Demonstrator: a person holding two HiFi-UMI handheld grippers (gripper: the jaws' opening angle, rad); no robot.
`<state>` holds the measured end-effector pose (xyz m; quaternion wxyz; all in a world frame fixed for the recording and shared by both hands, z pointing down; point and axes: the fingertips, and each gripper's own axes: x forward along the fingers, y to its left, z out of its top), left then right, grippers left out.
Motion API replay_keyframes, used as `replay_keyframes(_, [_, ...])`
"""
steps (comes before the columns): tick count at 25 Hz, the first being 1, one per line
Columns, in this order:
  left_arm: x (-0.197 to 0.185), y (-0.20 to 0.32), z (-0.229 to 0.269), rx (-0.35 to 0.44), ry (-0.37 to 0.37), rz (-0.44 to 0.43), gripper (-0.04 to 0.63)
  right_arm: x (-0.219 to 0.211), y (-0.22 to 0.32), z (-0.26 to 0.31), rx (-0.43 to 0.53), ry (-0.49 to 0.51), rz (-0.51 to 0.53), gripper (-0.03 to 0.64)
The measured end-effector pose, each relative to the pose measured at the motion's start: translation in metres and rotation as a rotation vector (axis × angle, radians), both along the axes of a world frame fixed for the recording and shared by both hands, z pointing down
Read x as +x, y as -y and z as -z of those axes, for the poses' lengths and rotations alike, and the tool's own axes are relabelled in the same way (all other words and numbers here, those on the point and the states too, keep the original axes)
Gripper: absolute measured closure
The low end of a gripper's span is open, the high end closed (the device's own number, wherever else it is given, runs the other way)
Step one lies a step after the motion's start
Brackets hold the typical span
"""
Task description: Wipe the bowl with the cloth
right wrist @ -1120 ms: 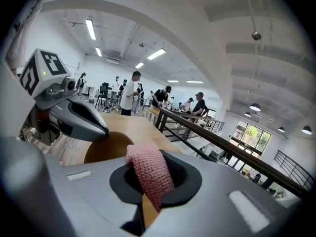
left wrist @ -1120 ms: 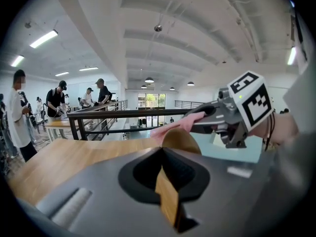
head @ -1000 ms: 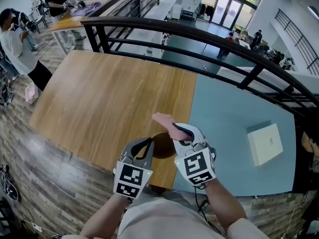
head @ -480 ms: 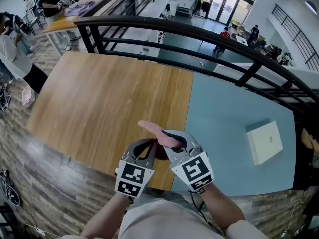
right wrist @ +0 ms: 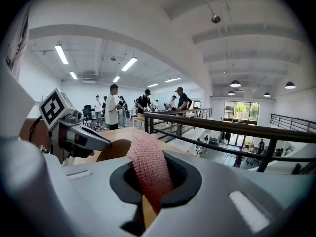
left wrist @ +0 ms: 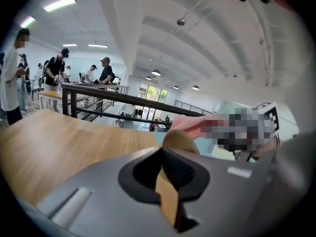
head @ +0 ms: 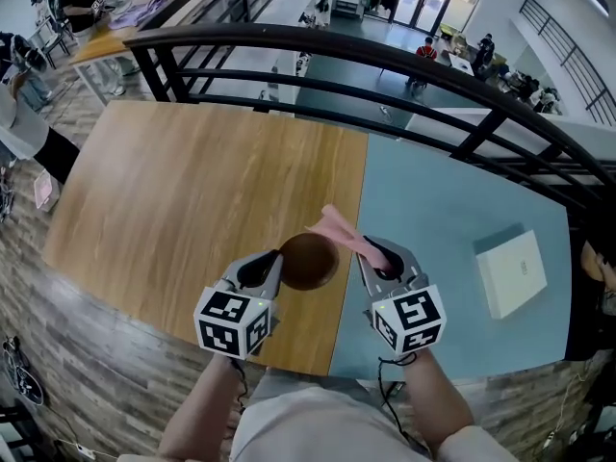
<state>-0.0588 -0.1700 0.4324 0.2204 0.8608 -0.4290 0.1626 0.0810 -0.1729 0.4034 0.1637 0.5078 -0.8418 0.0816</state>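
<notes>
Left gripper [head: 273, 264] has its jaws clamped on the rim of the brown bowl [head: 308, 261], steadying it over the table's [head: 183, 181] near edge, so the right gripper [head: 372, 256], pinching the pink cloth [head: 341, 229] just right of it, can wipe, I'd guess.

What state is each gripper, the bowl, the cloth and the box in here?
Left gripper: shut on the rim of the round brown wooden bowl.
Bowl: held by its rim.
Right gripper: shut on the pink knitted cloth.
Cloth: bunched, sticking out beyond the jaws.
Flat white box: closed, lying on the blue half of the table.
</notes>
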Motion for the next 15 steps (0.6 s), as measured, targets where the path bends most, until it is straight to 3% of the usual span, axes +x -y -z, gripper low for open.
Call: replay_keyframes(15, [0.024, 0.076, -0.064, -0.177, -0.131, 0.025, 0.589, 0.045, 0.024, -0.073, -0.117, 0.050, -0.115, 0.606])
